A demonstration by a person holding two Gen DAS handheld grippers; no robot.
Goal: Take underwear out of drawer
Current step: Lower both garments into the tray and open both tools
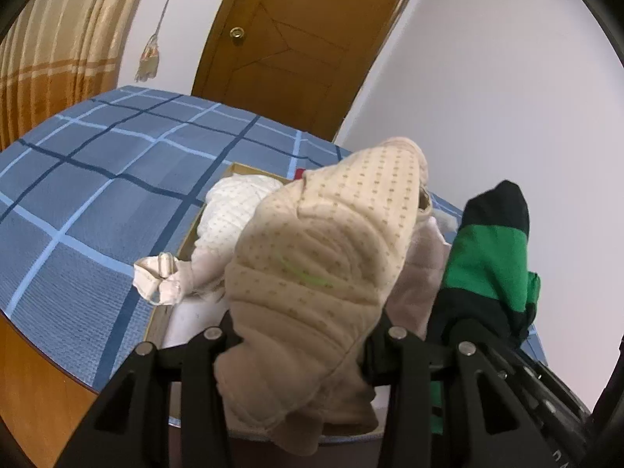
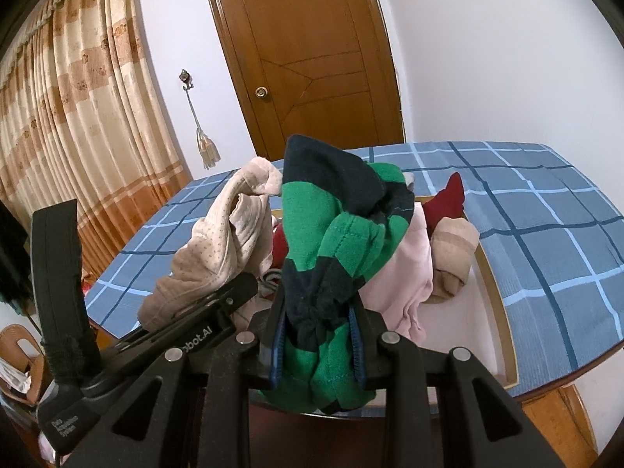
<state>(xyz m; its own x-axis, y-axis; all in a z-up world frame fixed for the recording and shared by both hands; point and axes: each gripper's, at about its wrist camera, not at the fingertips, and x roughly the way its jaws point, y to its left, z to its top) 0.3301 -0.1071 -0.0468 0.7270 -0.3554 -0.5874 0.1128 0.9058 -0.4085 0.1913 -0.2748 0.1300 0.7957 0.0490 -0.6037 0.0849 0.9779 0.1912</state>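
**Two garments held up over the open drawer**

The drawer (image 2: 503, 312) lies on the bed (image 2: 546, 210), and a pile of clothes (image 2: 413, 273) fills its far part. The left gripper (image 1: 300, 335) grips the dotted underwear (image 1: 323, 241) above the drawer. Just to its right, the right gripper (image 2: 318, 335) grips the striped garment (image 2: 343, 226) between its pads. The two garments stand side by side, near each other. Behind the bed are the door (image 2: 308, 50) and the wall (image 2: 487, 58); the curtain (image 2: 66, 117) hangs to the left of the door.
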